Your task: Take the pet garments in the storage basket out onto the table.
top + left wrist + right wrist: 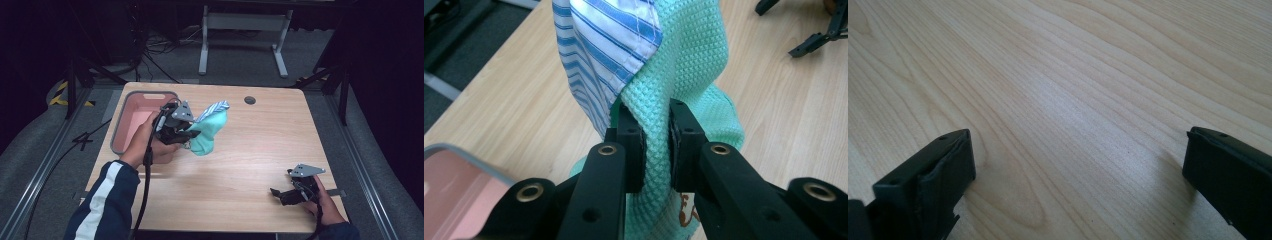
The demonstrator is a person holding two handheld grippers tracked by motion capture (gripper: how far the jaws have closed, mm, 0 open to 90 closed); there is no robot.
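My left gripper [192, 134] is shut on a mint-green waffle-weave cloth [210, 132] and holds it lifted above the table, just right of a pink bin [132, 122]. In the left gripper view the green cloth [689, 65] is pinched between the two black jaws, and a blue-and-white striped cloth [599, 50] hangs bunched against it. The striped cloth [214, 109] sticks up at the top of the bundle. My right gripper [280, 194] rests low near the table's front right, open, with bare wood between its fingertips [943, 165].
The pink bin with a grey rim [116, 137] stands at the table's left side, its corner in the left gripper view [459, 195]. A round grommet hole [250, 100] lies near the far edge. White table legs [202, 45] stand on the floor beyond.
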